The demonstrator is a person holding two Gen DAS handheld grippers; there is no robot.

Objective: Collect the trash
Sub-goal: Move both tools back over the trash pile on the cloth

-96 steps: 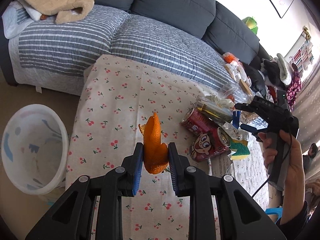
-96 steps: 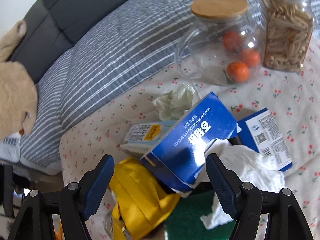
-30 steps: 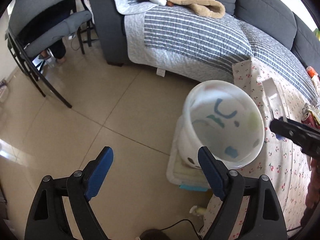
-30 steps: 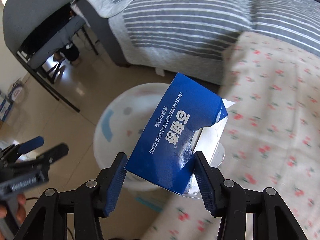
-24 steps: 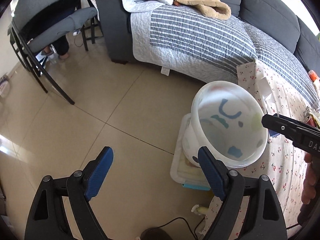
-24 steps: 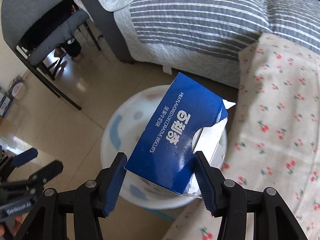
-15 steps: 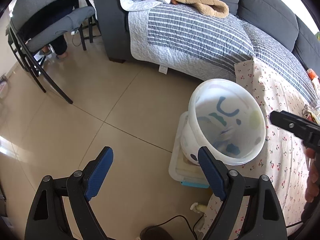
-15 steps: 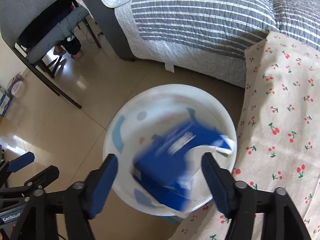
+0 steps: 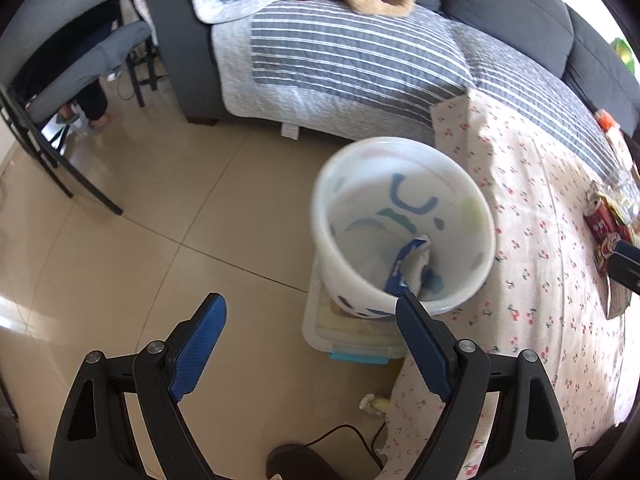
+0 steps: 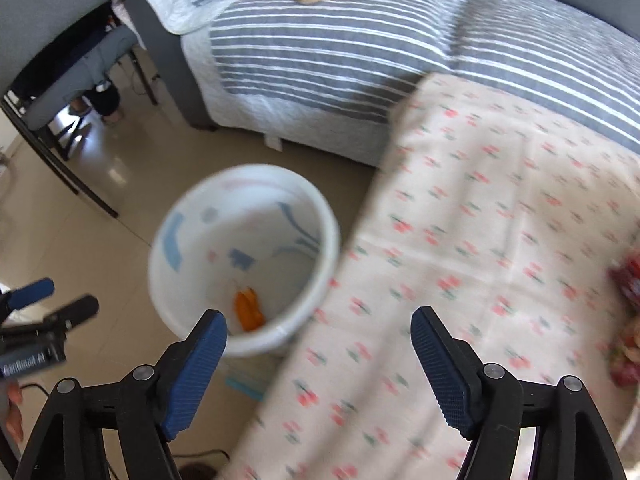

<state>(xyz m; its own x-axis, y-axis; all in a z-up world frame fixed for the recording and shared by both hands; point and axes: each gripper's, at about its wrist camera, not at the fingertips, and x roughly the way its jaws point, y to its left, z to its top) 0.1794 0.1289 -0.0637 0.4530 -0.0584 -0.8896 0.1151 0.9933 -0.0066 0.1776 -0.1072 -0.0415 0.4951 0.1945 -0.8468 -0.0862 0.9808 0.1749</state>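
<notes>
A white trash bin (image 9: pixel 404 224) stands on the floor beside the cherry-print table (image 9: pixel 560 240). The blue biscuit box (image 9: pixel 404 268) with white tissue lies inside it. In the right wrist view the bin (image 10: pixel 244 264) shows an orange peel (image 10: pixel 248 310) at its bottom. My left gripper (image 9: pixel 312 340) is open and empty over the floor, near the bin. My right gripper (image 10: pixel 320 360) is open and empty over the table edge, just right of the bin. Red cans (image 9: pixel 604 232) lie on the table's far side.
A grey sofa with a striped cover (image 9: pixel 360 60) runs behind the table. A grey chair (image 9: pixel 60 80) stands at the left on the tiled floor. A clear lidded box (image 9: pixel 352 340) sits under the bin. A cable (image 9: pixel 340 436) lies on the floor.
My right gripper opened and the blue biscuit box fell into the bin; the gripper has since swung right toward the table. My left gripper stayed open and shifted slightly.
</notes>
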